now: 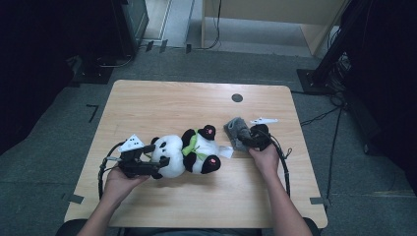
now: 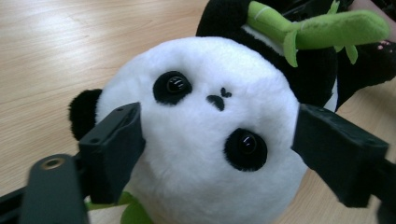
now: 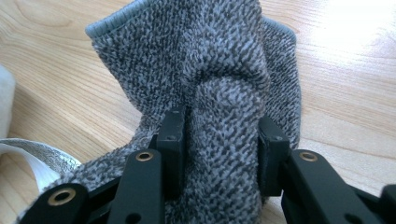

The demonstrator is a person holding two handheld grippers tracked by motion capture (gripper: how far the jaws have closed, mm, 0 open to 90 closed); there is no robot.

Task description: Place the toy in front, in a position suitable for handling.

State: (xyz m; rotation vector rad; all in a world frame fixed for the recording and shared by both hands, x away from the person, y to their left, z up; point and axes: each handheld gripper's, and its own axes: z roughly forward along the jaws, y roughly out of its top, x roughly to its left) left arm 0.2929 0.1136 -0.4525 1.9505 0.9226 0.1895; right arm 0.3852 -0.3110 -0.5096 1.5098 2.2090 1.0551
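Observation:
A black-and-white panda plush point(image 1: 189, 152) lies on its back on the wooden table point(image 1: 162, 103), head toward the left, with a green bamboo piece point(image 2: 317, 30) on its chest. My left gripper point(image 1: 157, 154) has its jaws against both sides of the panda's head point(image 2: 205, 140). To the panda's right, a grey knitted cloth point(image 1: 235, 129) sits bunched up. My right gripper point(image 1: 248, 135) is shut on a raised fold of the cloth point(image 3: 210, 60). A white tag point(image 3: 28, 158) lies beside the cloth.
A small black round hole point(image 1: 237, 97) marks the far part of the table. Cables trail from both grippers over the near table edge. Dark equipment and stands line the floor at the left and right, and a pale wooden desk point(image 1: 275, 14) stands beyond.

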